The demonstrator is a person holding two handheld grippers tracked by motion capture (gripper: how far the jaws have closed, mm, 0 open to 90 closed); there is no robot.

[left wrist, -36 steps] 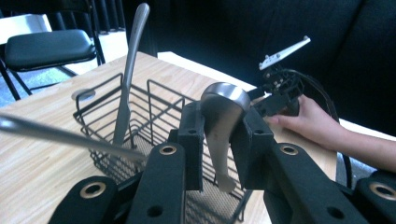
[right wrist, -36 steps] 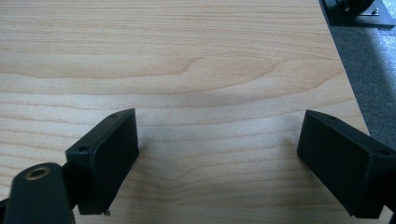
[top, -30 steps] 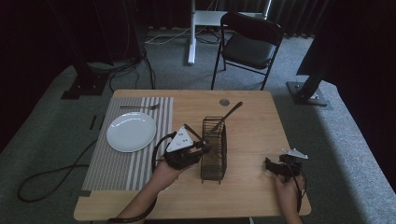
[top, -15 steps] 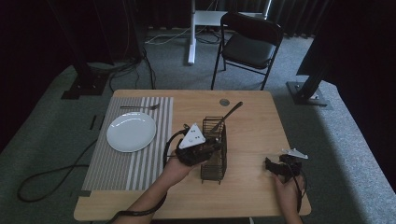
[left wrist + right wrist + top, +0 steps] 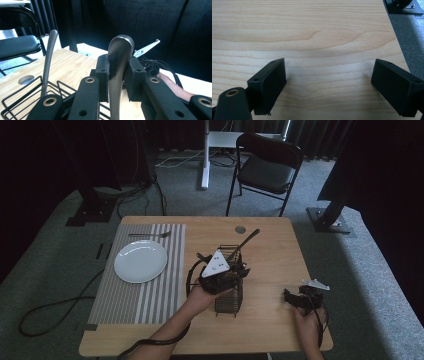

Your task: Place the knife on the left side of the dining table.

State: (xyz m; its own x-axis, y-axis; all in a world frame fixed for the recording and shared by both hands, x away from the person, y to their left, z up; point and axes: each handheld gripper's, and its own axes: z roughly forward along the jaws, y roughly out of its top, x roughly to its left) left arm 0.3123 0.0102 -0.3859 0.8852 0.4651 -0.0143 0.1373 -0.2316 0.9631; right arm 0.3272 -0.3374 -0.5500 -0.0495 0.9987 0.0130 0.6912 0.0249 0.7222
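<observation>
My left gripper (image 5: 119, 71) is shut on the handle of a metal utensil (image 5: 119, 57), which stands upright between the pads; its lower end is hidden. In the high view the left gripper (image 5: 239, 270) hangs over the top of a black wire basket (image 5: 227, 302) at the table's middle. A second utensil (image 5: 247, 240) leans out of the basket, its handle (image 5: 48, 57) rising at the left. My right gripper (image 5: 292, 297) rests near the table's right front edge, and its jaws (image 5: 329, 82) stand wide open over bare wood.
A white plate (image 5: 140, 261) and a fork (image 5: 149, 235) lie on a striped placemat (image 5: 145, 295) at the left. There is a round hole (image 5: 240, 229) in the tabletop behind the basket. A black folding chair (image 5: 267, 170) stands beyond the table.
My left gripper has moved to the right with the utensil, from beside the basket to over its top. The right gripper has stayed in place.
</observation>
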